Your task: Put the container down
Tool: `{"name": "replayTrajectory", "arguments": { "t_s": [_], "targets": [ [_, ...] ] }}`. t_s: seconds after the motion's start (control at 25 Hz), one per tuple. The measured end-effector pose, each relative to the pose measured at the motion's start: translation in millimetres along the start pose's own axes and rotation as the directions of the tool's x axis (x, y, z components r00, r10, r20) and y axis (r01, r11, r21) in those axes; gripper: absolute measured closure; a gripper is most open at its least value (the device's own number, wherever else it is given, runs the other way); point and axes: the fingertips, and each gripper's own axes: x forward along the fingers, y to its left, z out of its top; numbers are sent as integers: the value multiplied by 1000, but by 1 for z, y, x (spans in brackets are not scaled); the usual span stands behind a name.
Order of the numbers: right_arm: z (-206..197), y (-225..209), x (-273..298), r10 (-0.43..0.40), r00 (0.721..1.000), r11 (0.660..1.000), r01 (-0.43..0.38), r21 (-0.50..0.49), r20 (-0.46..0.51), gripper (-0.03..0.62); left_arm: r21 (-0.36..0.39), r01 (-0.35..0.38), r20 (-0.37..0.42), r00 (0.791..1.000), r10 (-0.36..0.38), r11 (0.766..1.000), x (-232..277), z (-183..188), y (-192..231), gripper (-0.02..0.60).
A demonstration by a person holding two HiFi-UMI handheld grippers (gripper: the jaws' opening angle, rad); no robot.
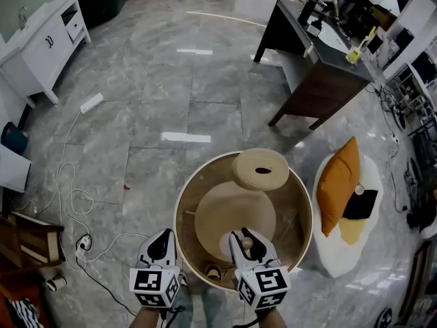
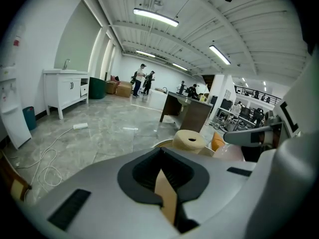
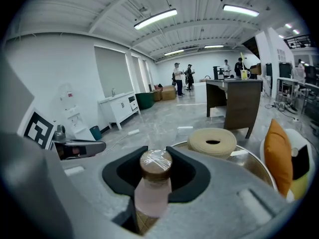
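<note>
The round table [image 1: 177, 214] fills the space below both grippers, its brown top seemingly glass, with a beige roll [image 1: 260, 169] resting on the far rim. The container [image 3: 151, 185] is a small pinkish bottle with a brown, film-wrapped cap. It hangs above the near part of the table, upright in the right gripper [image 1: 246, 245], whose jaws stand partly apart and press on its body just under the cap. It looks light and rigid. If it is glass, as the smooth, glossy sides suggest, it could slip or crack against a hard top, so a hold low on the neck and a gentle, upright landing seem wise. The left gripper [image 1: 164, 242] is closed on a thin tan strip [image 2: 167, 195]; I cannot tell what that strip belongs to.
</note>
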Motion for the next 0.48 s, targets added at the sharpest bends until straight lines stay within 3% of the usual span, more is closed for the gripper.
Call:
{"name": "replayTrajectory", "arguments": {
  "t_s": [0.48],
  "targets": [
    [-75,16,23,33,994,999,-33,10,-100,476,-31,-40,-28,999,39,999,9,-52,31,578]
  ]
}}
